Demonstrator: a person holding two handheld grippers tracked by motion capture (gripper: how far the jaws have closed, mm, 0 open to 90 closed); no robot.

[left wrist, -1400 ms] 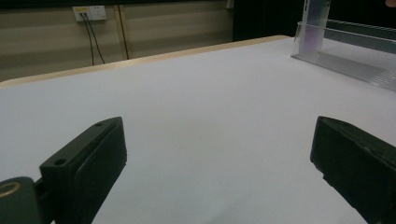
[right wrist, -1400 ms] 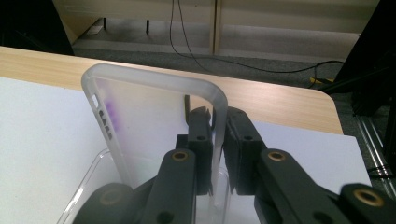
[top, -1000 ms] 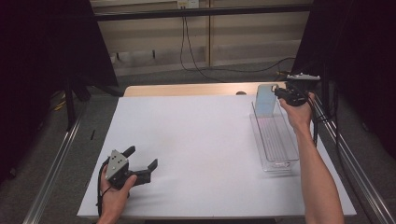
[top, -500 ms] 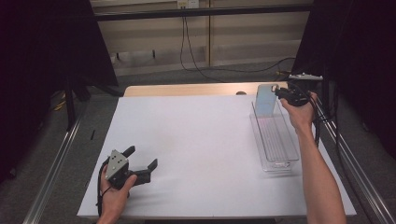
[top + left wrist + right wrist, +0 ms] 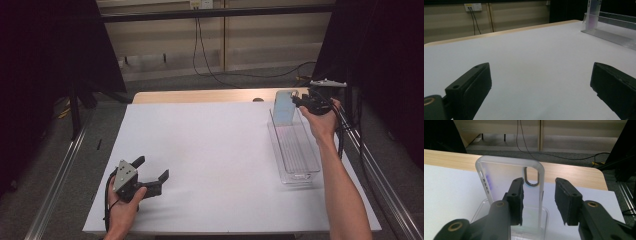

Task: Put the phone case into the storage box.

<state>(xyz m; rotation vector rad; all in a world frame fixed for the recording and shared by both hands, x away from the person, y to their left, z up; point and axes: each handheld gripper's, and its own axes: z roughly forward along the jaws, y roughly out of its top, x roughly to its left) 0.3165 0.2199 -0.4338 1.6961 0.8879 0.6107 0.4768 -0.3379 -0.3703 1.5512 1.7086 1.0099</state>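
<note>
At the far right of the white surface (image 5: pixel 215 150), a clear tray (image 5: pixel 295 150) holds a phone case (image 5: pixel 509 177) upright. The right claw (image 5: pixel 539 200) has just been opening around its edge, no longer pinching. The left claw (image 5: pixel 152 172) rests open, well apart.

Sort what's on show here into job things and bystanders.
Job things: phone case standing upright in the clear tray; right gripper, jaws just opening, apart around the case's edge.

Bystanders: left gripper, open over the bare white table; wall socket; floor cables.
</note>
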